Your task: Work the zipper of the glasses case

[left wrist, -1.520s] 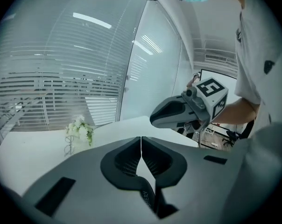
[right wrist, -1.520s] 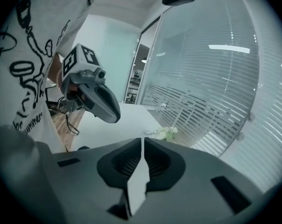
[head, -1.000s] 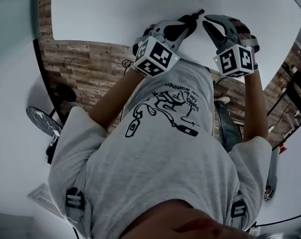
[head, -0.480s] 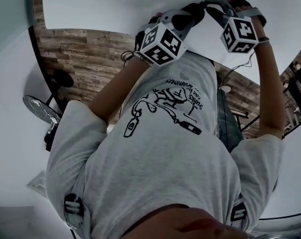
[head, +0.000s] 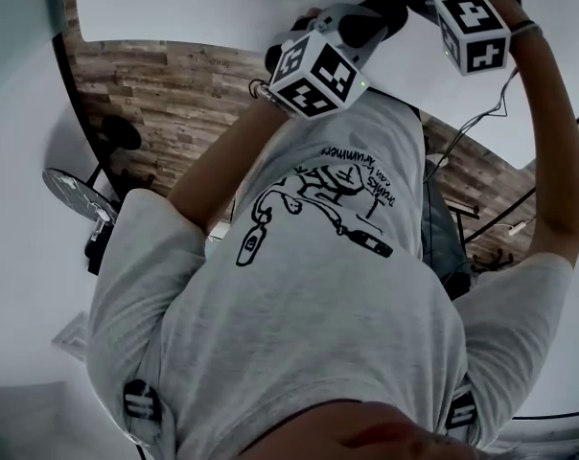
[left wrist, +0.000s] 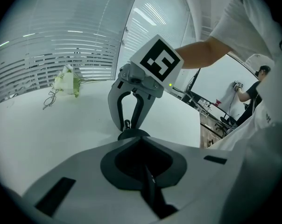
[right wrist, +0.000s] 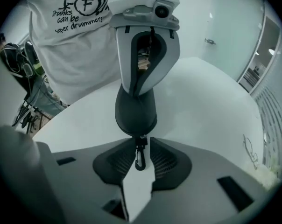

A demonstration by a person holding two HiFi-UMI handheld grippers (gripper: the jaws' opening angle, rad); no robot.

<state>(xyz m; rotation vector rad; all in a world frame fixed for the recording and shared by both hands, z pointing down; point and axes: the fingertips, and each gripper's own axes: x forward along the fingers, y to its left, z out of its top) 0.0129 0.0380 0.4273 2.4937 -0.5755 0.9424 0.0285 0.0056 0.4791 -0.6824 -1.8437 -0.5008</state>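
A small dark metal clip (right wrist: 140, 158) hangs in the gap between the jaws of the right gripper (right wrist: 140, 152), which have just been opening and now stand wide apart, neither pad pressing on it. The clip dangles from the near end of the dark grey oval glasses case (right wrist: 135, 111), held out over the white desk (right wrist: 211, 106). The left gripper (left wrist: 140, 153) has its jaws closed on the case's far end. Further along the desk lies a pale flower bundle (left wrist: 66, 80).
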